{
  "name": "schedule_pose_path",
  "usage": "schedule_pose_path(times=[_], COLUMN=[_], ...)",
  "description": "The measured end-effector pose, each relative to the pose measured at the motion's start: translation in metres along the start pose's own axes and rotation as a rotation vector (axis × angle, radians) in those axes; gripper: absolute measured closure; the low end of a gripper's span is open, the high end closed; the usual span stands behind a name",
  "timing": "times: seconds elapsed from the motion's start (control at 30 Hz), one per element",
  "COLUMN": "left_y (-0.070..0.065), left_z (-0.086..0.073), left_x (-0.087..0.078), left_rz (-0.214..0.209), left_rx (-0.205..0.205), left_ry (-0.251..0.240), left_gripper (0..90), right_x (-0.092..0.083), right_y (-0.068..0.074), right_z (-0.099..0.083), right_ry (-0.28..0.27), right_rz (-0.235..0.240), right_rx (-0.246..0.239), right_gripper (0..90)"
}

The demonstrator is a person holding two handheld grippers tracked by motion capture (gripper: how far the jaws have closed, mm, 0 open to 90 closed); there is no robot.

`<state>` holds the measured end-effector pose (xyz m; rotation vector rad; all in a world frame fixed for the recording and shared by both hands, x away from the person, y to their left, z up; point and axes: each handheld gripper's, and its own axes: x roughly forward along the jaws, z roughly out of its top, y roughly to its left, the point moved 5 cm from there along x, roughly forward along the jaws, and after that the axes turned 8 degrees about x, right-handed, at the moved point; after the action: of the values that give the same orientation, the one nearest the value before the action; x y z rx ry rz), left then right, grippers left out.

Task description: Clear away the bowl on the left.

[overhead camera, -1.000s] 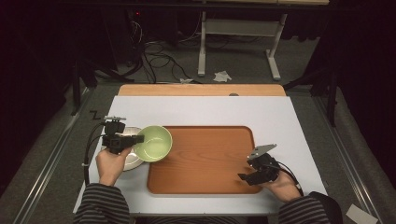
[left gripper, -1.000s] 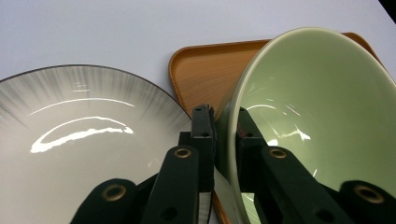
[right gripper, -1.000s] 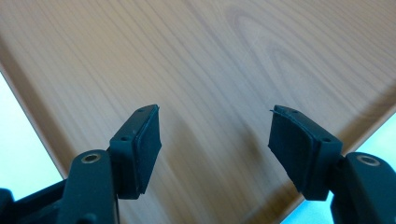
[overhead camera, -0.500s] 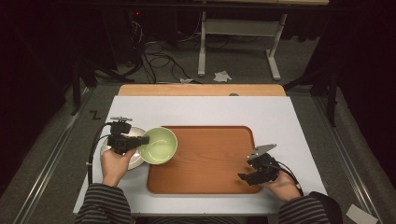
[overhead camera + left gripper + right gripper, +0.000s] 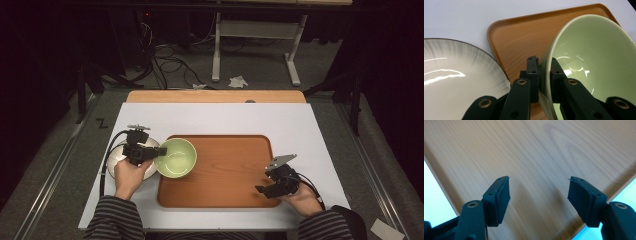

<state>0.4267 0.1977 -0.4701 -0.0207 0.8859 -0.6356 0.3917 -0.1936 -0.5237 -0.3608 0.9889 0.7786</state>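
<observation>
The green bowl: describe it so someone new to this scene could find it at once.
Start at the wooden tray in the middle of the white table. At the tray's left edge, the green bowl is clamped by its rim in the left gripper. The white plate beside it is flat; the bowl is deep, pale green and tilted.

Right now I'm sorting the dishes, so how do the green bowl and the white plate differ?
The green bowl is deep and plain pale green; the white plate is shallow, with grey streaks toward its rim. The bowl is tilted, its rim pinched by the left gripper; the plate lies flat and free. In the high view the bowl sits over the wooden tray's left edge, the plate on the white table beside it. Both are round and glossy.
</observation>
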Motion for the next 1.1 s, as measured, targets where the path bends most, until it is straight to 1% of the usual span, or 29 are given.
schedule_pose_path(times=[0.2,0.53,0.63,0.83,1.03,1.1], left_y=[-0.003,-0.011,-0.014,-0.019,-0.029,-0.033], left_z=[0.002,0.007,0.009,0.013,0.021,0.022], left_x=[0.003,0.009,0.012,0.017,0.028,0.031], left_rz=[-0.012,-0.042,-0.044,-0.05,-0.069,-0.075], left_rx=[0.01,0.016,0.029,0.044,0.075,0.081], left_ry=[0.007,0.005,0.017,0.019,0.038,0.041], left_gripper=[82.7,82.7,82.7,82.7,82.7,82.7], right_x=[0.001,0.001,0.0,-0.001,-0.001,-0.001], right_y=[0.0,-0.001,0.0,-0.001,-0.002,-0.001], right_z=[0.0,0.0,0.0,0.0,0.0,0.0], right_ry=[0.008,0.003,0.003,-0.005,-0.011,-0.016], right_rz=[-0.001,-0.002,-0.004,-0.008,-0.005,-0.002], right_rx=[0.002,0.001,0.003,0.003,0.0,0.013], right_gripper=[35.5,35.5,35.5,35.6,35.6,35.6])
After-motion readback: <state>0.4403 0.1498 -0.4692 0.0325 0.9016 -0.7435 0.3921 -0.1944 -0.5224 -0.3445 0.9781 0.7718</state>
